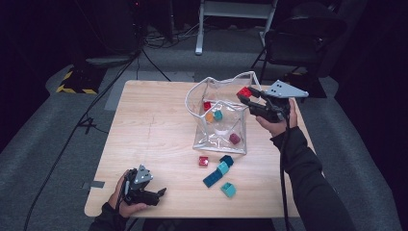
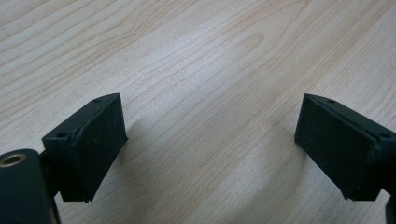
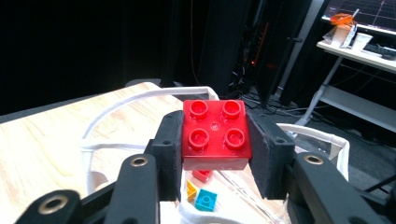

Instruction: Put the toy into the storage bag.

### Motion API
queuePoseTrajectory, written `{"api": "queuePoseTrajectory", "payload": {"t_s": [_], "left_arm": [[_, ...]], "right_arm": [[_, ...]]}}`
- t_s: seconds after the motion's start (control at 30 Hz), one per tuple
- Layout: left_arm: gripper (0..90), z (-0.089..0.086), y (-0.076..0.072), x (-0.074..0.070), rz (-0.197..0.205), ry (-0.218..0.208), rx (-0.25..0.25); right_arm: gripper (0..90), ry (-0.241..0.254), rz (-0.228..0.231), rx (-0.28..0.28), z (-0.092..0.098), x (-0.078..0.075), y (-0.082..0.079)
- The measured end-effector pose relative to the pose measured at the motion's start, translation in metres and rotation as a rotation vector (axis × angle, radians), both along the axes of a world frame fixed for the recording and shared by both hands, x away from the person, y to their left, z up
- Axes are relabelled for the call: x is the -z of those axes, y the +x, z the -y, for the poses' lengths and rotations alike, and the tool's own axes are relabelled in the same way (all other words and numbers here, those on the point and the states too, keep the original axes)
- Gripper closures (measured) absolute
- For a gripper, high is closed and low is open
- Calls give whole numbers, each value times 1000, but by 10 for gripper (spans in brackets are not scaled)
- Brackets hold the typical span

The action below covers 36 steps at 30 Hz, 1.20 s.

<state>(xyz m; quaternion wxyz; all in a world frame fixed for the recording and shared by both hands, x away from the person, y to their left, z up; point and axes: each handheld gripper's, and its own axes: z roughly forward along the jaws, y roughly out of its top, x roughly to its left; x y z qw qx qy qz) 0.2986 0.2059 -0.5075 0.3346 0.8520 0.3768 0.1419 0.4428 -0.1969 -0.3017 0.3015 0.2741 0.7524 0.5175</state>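
Left gripper (image 1: pixel 161 191) near table (image 1: pixel 144 144) front edge, jaws spread wide over bare wood, loose blocks (image 1: pixel 219 173) mid-table, then right gripper (image 1: pixel 244 96) pinching red block (image 3: pixel 215 133) above clear bag (image 1: pixel 219 115) holding several blocks.

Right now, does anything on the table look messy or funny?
A little. The clear bag sags crookedly, its white rim bent out of shape. A few blocks lie scattered on the table outside it, though others sit inside. The right gripper holds a red block above the bag.
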Motion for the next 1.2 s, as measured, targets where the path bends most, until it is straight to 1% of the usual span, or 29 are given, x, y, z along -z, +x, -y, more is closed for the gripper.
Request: {"api": "queuePoseTrajectory", "payload": {"t_s": [0.3,0.37,0.43,0.53,0.7,0.8,0.87,0.93,1.0,1.03,1.07,1.13,1.2], "left_arm": [[92,0,0,0,-1,0,-4],[92,0,0,0,-1,0,-5],[92,0,0,0,1,1,-2],[93,0,0,0,1,2,-2],[93,0,0,0,1,-1,-3],[93,0,0,0,2,1,-4],[93,0,0,0,2,1,-4],[92,0,0,0,1,0,-4],[93,0,0,0,2,1,-4],[93,0,0,0,1,1,-4],[93,0,0,0,2,1,-4],[92,0,0,0,2,1,-4],[93,0,0,0,2,2,-4]], "right_arm": [[582,-29,-37,50,-6,11,17],[517,-29,-52,61,-8,13,20],[519,-23,-59,58,-8,14,20],[516,-21,-53,52,-8,13,19],[500,-10,-43,21,-5,10,9],[492,-15,-29,5,-3,8,1],[486,-7,-23,-7,-1,5,-4],[482,-2,-10,-9,2,2,-9],[483,13,-3,-16,6,0,-15],[491,25,-2,-17,8,1,-18],[491,25,-3,-22,9,1,-20],[487,11,0,-31,11,3,-26],[483,14,-1,-39,14,5,-31]]}}
